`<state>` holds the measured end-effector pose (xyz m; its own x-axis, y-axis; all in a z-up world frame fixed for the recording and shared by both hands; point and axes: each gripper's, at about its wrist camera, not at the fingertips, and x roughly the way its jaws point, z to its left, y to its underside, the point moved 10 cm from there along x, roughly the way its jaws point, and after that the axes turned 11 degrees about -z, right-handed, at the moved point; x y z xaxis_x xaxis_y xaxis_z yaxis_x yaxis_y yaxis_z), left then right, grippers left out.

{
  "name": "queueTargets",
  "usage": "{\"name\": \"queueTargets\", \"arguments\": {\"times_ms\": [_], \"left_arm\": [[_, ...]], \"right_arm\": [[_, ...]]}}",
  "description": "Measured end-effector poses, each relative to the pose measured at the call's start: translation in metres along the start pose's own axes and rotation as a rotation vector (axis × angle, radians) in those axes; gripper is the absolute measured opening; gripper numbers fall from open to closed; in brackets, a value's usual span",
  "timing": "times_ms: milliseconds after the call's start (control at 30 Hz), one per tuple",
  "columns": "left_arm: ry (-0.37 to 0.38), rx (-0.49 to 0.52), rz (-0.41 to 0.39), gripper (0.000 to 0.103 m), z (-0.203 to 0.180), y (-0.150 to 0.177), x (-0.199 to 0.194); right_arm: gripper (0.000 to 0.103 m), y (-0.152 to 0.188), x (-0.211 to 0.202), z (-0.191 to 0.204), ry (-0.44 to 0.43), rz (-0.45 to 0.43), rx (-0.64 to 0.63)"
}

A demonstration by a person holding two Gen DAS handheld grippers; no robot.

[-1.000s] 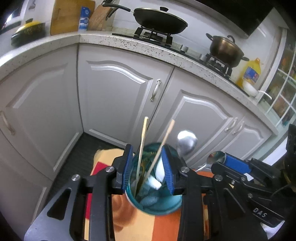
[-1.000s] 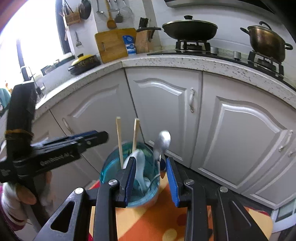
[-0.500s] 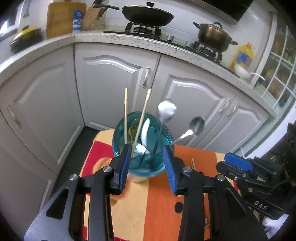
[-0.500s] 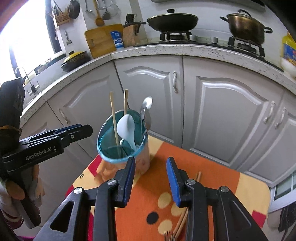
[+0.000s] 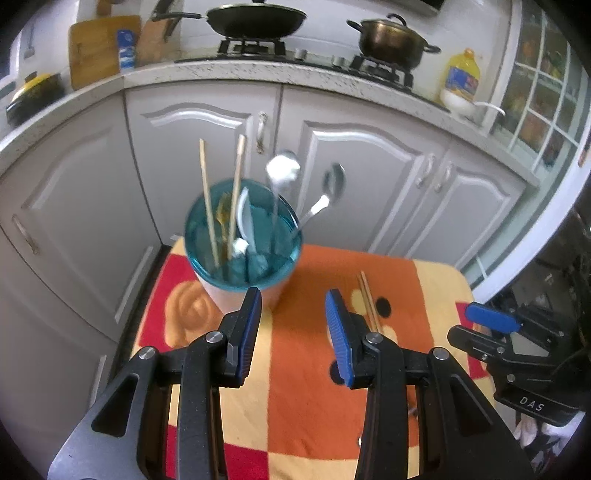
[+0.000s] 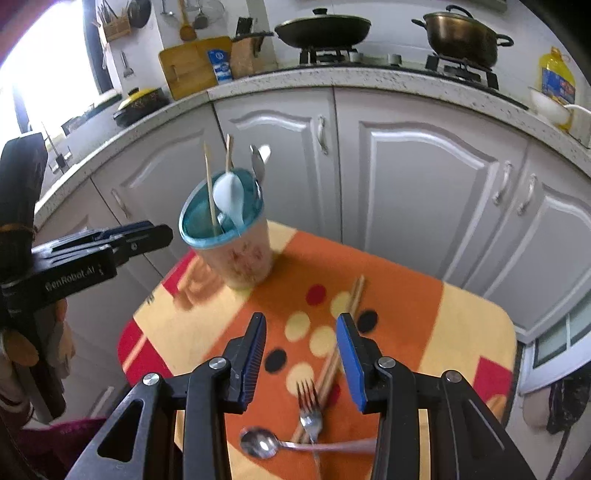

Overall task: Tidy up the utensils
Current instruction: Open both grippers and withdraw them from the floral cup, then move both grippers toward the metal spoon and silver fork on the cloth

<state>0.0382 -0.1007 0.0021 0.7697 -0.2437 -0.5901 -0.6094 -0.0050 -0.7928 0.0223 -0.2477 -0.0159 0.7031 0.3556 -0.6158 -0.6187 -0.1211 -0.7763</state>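
Note:
A cup with a teal rim [image 5: 240, 258] stands on the far left of the cloth-covered table [image 5: 306, 369]. It holds two wooden chopsticks, a white spoon, metal spoons and a fork. My left gripper [image 5: 293, 314] hangs open just in front of the cup, with nothing between its pads. In the right wrist view the cup [image 6: 236, 251] is further off. My right gripper [image 6: 301, 332] has its jaws opening over the cloth, with nothing between them. A pair of chopsticks [image 6: 343, 332], a fork [image 6: 310, 413] and a metal spoon [image 6: 258, 443] lie loose below it.
The table is small and its orange, yellow and red cloth [image 6: 406, 295] ends close on all sides. Grey kitchen cabinets [image 5: 369, 166] stand behind it, under a counter with a wok [image 5: 255, 18] and a pot [image 5: 391, 40]. The left gripper [image 6: 147, 236] shows at the left of the right wrist view.
Both grippers have drawn back from the cup, which now sits further off in each view. The loose chopsticks, fork and spoon on the cloth have come into view.

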Motion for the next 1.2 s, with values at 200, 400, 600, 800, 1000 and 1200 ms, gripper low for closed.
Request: {"name": "queueTargets", "arguments": {"times_ms": [200, 400, 600, 800, 1000, 1200], "left_arm": [[0.09, 0.009, 0.103, 0.035, -0.023, 0.034, 0.005], [0.225, -0.011, 0.26, 0.035, -0.044, 0.085, 0.01], [0.302, -0.002, 0.4, 0.035, -0.059, 0.137, 0.013], [0.357, -0.012, 0.514, 0.035, -0.074, 0.175, 0.019], [0.374, -0.002, 0.549, 0.035, -0.087, 0.185, 0.028], [0.375, 0.04, 0.587, 0.024, -0.093, 0.194, 0.034]], "right_arm": [[0.038, 0.036, -0.012, -0.021, 0.024, 0.068, 0.001], [0.039, 0.08, -0.018, -0.038, 0.028, 0.149, 0.021], [0.04, 0.127, -0.017, -0.039, -0.016, 0.221, 0.068], [0.04, 0.145, -0.009, -0.044, -0.024, 0.254, 0.125], [0.04, 0.137, -0.005, -0.041, -0.039, 0.242, 0.123], [0.04, 0.121, 0.008, -0.038, -0.068, 0.228, 0.097]]}}
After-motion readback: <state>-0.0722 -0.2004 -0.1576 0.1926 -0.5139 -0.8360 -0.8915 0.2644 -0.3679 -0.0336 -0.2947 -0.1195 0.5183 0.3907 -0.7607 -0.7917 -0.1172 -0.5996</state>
